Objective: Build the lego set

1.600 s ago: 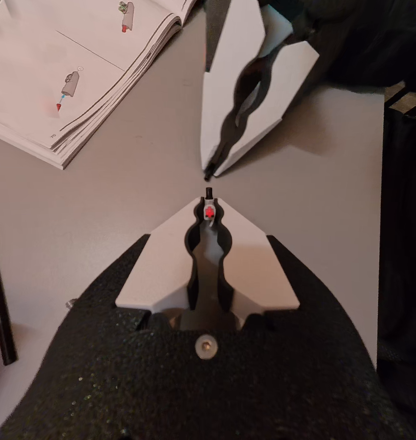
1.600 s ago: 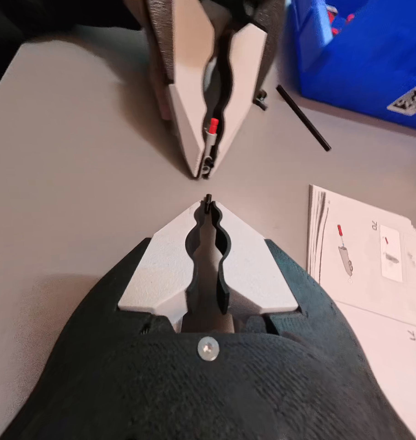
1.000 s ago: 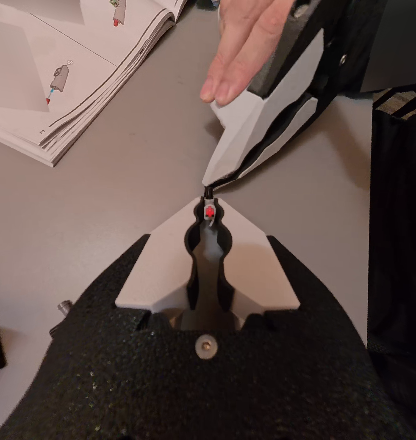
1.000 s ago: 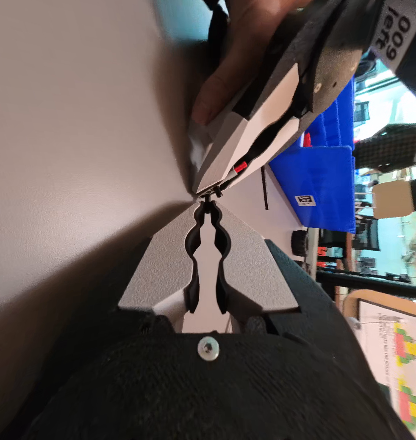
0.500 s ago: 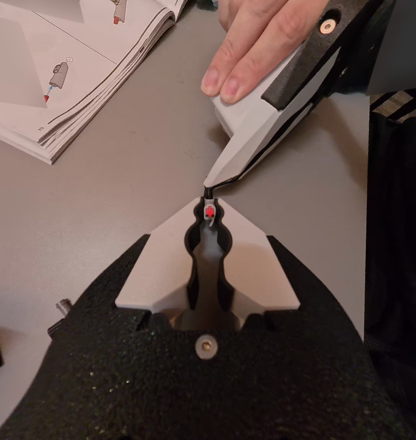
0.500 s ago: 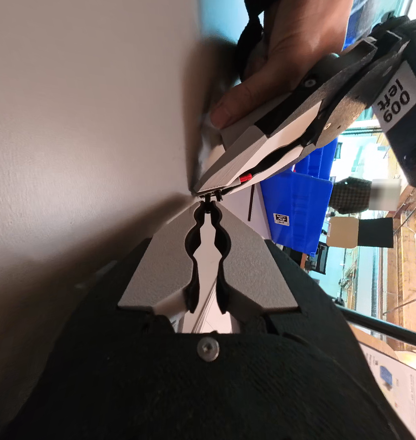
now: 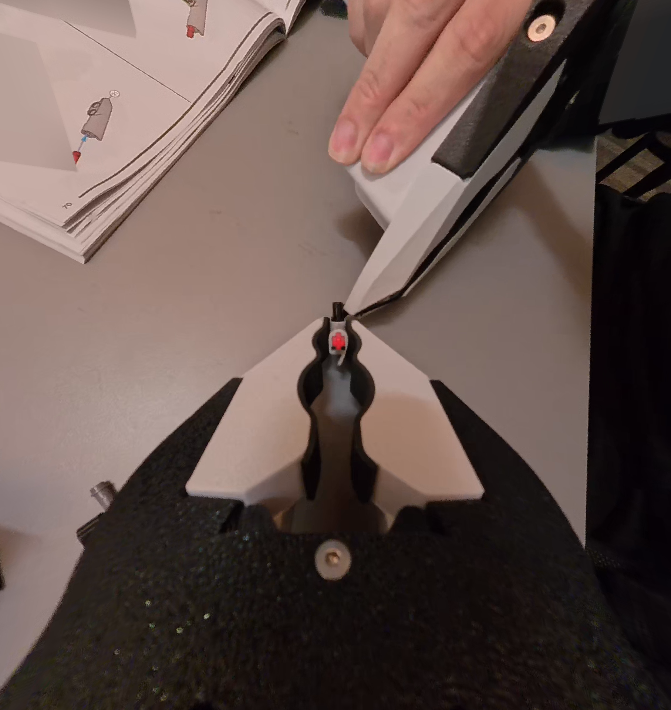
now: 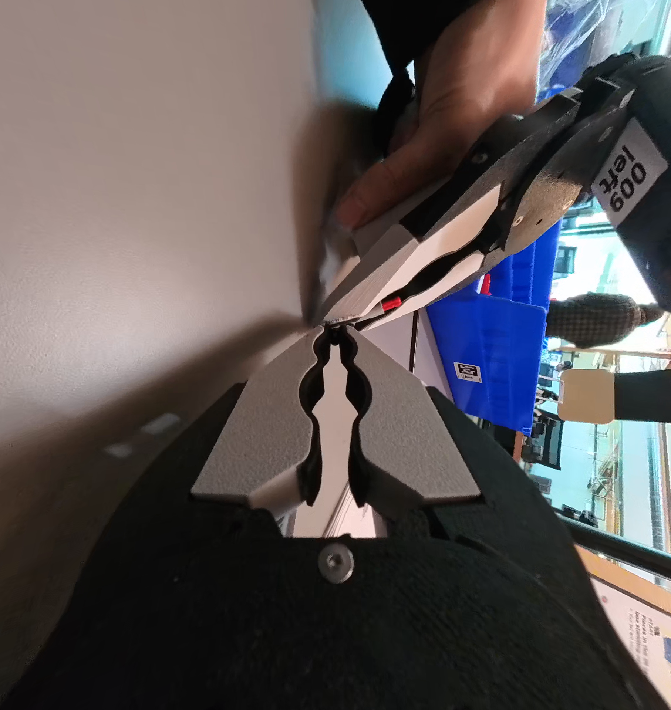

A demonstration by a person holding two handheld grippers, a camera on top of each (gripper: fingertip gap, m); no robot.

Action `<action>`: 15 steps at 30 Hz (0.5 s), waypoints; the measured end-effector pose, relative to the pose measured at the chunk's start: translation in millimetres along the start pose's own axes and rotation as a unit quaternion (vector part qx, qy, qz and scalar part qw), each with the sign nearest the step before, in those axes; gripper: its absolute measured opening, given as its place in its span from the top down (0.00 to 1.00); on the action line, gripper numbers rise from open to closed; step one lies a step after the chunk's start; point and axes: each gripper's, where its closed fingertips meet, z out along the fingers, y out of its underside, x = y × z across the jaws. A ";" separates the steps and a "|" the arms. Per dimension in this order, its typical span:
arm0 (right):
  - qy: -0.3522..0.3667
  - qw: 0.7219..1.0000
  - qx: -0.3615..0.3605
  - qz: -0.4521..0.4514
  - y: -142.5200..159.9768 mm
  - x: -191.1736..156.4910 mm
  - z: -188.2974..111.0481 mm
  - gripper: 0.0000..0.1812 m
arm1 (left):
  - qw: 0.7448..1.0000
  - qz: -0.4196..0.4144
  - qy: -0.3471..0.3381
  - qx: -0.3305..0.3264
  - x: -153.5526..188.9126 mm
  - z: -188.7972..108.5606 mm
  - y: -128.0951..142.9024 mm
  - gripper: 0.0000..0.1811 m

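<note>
My left gripper (image 7: 337, 326) is shut on a small grey lego piece (image 7: 337, 341) with a red axle end showing in it. A short black pin (image 7: 336, 310) sticks out of the piece past the fingertips. My right gripper (image 7: 352, 314) comes in from the upper right, rolled on its side, and touches the pin with its tip. In the right wrist view my right gripper (image 8: 333, 337) is shut, with the small black pin (image 8: 333, 339) between its tips, hard against the left gripper (image 8: 339, 320). The red axle (image 8: 391, 303) shows between the left gripper's fingers.
An open instruction booklet (image 7: 95, 115) lies at the far left of the grey table (image 7: 172, 345). The table edge (image 7: 591, 345) runs close on the right. A blue bin (image 8: 491, 365) and a thin black rod (image 8: 414, 342) lie behind the left gripper. A hand (image 7: 395, 77) rests on the right gripper. Only a small space, under 4 cm, lies between the two pairs of fingers.
The right gripper has closed the gap to the left gripper's tip and rolled onto its side. In the last half second its tip shifted slightly right, so the black pin shows beside it.
</note>
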 end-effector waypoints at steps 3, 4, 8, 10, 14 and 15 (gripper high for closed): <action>-0.002 1.000 0.010 0.024 -0.3 0.8 -0.1 0.99 | 1.000 -0.001 -0.002 0.000 -0.5 -0.1 0.0 0.97; -0.006 0.999 0.018 0.045 -0.4 1.3 -0.2 0.99 | 1.000 0.000 -0.002 0.000 -0.5 0.0 0.0 0.97; -0.023 0.991 0.059 0.114 0.4 2.1 -1.7 0.99 | 1.000 0.000 -0.002 0.000 -0.5 -0.1 -0.1 0.98; -0.042 0.989 0.050 0.133 8.4 0.1 -2.3 0.99 | 1.000 0.002 0.000 0.000 0.3 0.0 0.1 0.98; -0.093 0.971 0.063 0.213 12.7 -5.5 -3.8 0.99 | 1.000 0.001 0.002 0.000 0.4 0.1 0.1 0.98; -0.103 0.965 0.070 0.230 12.6 -6.0 -4.7 0.99 | 1.000 0.001 0.002 0.000 0.6 0.0 0.2 0.98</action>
